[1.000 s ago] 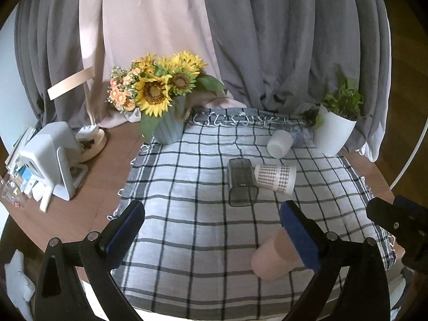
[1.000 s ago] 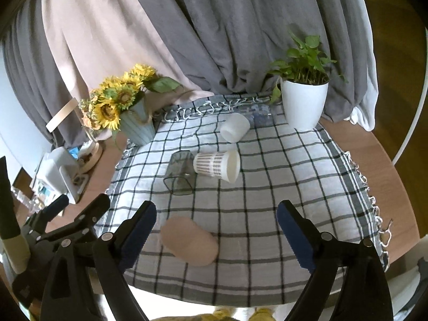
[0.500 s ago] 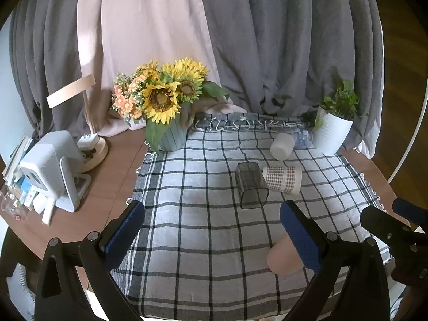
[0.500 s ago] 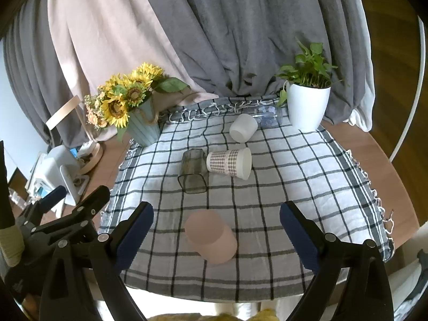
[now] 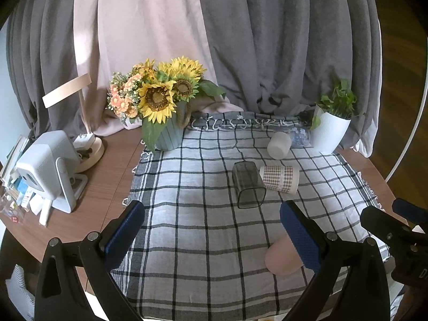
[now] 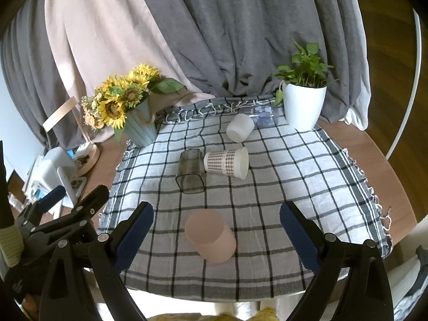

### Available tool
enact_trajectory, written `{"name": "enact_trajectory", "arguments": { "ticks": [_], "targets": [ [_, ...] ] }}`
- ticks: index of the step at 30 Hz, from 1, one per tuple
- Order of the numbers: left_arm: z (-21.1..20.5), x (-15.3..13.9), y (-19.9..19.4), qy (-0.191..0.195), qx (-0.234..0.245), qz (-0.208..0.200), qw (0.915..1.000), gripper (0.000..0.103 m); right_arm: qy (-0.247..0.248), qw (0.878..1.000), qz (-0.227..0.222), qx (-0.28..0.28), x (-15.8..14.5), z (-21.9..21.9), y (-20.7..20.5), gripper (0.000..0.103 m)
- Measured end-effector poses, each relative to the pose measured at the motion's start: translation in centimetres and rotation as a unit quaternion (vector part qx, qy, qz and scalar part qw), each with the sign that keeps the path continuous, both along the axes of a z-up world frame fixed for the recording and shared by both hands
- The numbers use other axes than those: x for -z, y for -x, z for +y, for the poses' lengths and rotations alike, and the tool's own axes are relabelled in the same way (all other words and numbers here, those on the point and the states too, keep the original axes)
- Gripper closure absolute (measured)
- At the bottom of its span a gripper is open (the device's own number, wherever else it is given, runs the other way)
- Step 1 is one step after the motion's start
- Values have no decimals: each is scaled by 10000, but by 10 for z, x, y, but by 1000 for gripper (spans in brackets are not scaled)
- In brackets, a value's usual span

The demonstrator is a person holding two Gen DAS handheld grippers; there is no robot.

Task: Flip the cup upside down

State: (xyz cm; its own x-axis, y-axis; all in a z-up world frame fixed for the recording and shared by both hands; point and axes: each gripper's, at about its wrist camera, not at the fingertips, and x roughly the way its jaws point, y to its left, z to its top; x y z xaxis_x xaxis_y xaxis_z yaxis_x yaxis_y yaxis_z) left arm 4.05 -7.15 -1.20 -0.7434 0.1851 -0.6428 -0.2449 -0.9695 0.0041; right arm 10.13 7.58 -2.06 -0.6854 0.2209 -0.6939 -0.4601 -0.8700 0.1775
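Two hand-held grippers up front, nothing between the fingers: left hand-held gripper [image 5: 212, 220] spread wide, right hand-held gripper [image 6: 216, 220] likewise agape. Nearest on the checked cloth [image 6: 281, 187], pink cup [image 6: 210, 236] lying on its side, just ahead of the right one. Farther back, smoky glass cup [image 6: 190, 171] and patterned cup [image 6: 227, 162], both tipped over, seemingly touching. Beyond, white cup [image 6: 240, 127] on its side. At the far worktop [image 6: 388, 165] edge, sunflower vase [image 6: 140, 128] and potted plant [image 6: 303, 101].
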Motion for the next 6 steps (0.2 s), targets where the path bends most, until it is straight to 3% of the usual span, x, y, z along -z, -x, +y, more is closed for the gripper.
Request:
{"name": "enact_trajectory", "arguments": {
  "ticks": [6],
  "targets": [
    [1, 1, 3, -54, -8, -28, 10000, 0, 29, 10000, -38, -51, 1, 3, 3, 7]
  ]
}}
